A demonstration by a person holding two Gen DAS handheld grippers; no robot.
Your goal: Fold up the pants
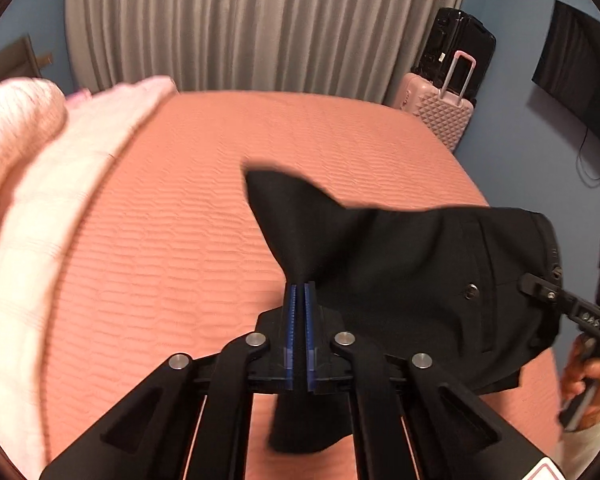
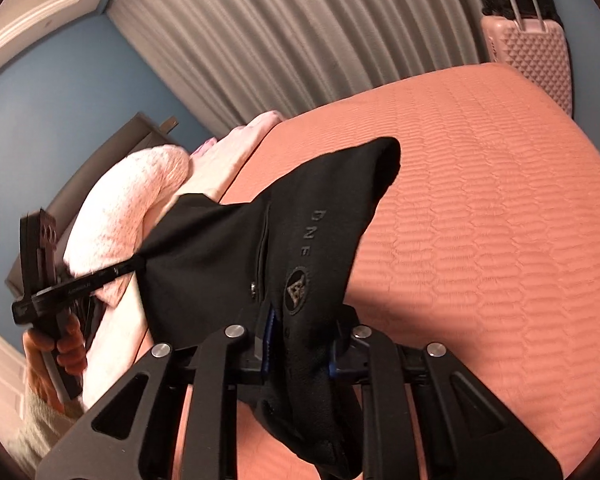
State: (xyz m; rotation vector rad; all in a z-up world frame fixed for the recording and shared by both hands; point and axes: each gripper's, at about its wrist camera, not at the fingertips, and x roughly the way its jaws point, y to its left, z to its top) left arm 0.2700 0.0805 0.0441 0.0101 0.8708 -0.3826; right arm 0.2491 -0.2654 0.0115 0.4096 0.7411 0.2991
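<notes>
Black pants (image 1: 412,264) hang in the air above the salmon bed cover (image 1: 172,240), stretched between both grippers. My left gripper (image 1: 299,286) is shut on a thin fold of the cloth, its blue pads pressed together with fabric fanning out ahead. In the right wrist view the pants (image 2: 300,240) show a waistband with lettering and a round logo. My right gripper (image 2: 300,316) is shut on that thick bunched waistband, and cloth hides its fingertips. The right gripper (image 1: 540,288) also shows at the right edge of the left wrist view, the left gripper (image 2: 134,266) at the left of the right wrist view.
Pale pink pillows and a blanket (image 1: 28,184) lie along the bed's left side. Grey curtains (image 1: 260,24) hang behind the bed. A pink suitcase (image 1: 440,112) and a black suitcase (image 1: 460,48) stand by the far corner. A dark screen (image 1: 576,68) is on the blue wall.
</notes>
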